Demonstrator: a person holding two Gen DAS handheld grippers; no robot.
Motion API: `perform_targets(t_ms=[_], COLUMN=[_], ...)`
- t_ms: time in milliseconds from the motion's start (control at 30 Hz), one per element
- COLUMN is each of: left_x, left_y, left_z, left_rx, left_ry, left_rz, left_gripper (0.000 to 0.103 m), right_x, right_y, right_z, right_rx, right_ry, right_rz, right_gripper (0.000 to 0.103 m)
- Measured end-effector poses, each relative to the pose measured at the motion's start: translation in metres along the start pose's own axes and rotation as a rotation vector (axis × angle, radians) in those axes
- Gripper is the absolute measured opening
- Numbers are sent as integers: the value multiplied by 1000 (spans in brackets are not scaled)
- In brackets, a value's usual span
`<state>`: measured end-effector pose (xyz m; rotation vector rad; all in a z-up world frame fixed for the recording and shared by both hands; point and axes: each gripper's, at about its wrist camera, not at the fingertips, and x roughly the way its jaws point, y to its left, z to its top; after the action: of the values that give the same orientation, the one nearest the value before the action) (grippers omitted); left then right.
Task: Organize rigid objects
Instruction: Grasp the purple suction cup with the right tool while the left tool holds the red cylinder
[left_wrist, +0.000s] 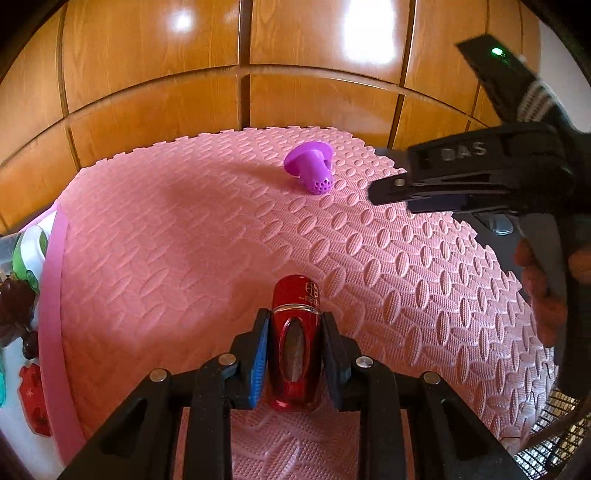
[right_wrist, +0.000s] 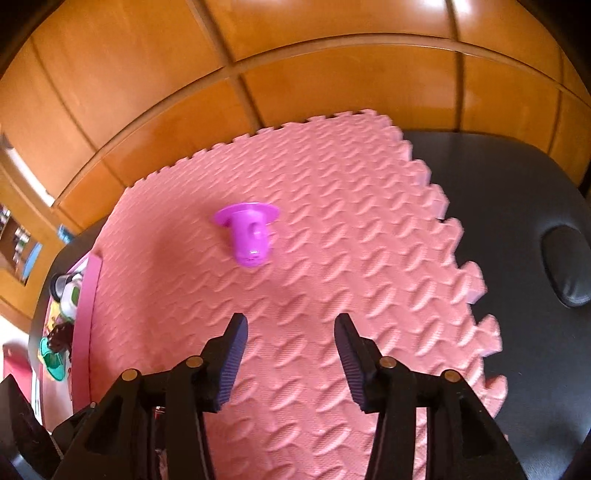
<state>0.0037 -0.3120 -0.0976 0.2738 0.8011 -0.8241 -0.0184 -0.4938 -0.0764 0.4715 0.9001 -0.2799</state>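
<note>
Mid-mat (right_wrist: 332, 258): purple piece (right_wrist: 248, 236) alone, well off edges.

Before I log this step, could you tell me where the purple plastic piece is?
The purple plastic piece lies alone on the pink foam mat near its far edge, ahead of both grippers.

Foam mat (left_wrist: 369, 258): pink, matt, embossed with ribbed oval bumps. Red bottle (left_wrist: 293, 332): glossy, metallic-looking sheen. Purple piece (left_wrist: 310, 170): smooth plastic, slight sheen. Wall panels (left_wrist: 155, 55): wood, varnished, reflective. Black surface (right_wrist: 517, 221) beside mat: smooth, leather-like, low gloss. Gripper pads (right_wrist: 232, 358): finely ribbed.
</note>
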Motion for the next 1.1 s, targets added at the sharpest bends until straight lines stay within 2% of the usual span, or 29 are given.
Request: perform_targets(t_ms=[233,500,533,567,600,733,833,933,1100], left_x=[0,0,-1,-1,-1,-2,-3,-4,-2], left_y=[0,0,1,1,1,3,3,2,-1], left_z=[0,1,0,0,0,0,0,0,0], left_rx=[-2,-15,-16,-17,-19,-26,-29,-27,-21], left_ry=[-2,-4,-5,-5,-5,-7,-8,-9,-7], left_rz=[2,-11,-11,-12,-15,-20,-22,-19,-12], left_gripper=[27,27,27,27,27,27,27,27,27], right_x=[31,71,76,82,84,78,67,51,40], right_y=[22,39,40,40,40,49,52,54,50], right_z=[24,63,65,66,65,49,29,3,-20], right_rx=[-65,-147,-159,-169,-174,-250,-296,-320,-345], right_ry=[42,78,84,94,93,70,91,123,83], right_rz=[-17,-93,-102,-117,-125,-134,-126,-84,-82], right_gripper=[49,49,47,39,32,32,32,32,32])
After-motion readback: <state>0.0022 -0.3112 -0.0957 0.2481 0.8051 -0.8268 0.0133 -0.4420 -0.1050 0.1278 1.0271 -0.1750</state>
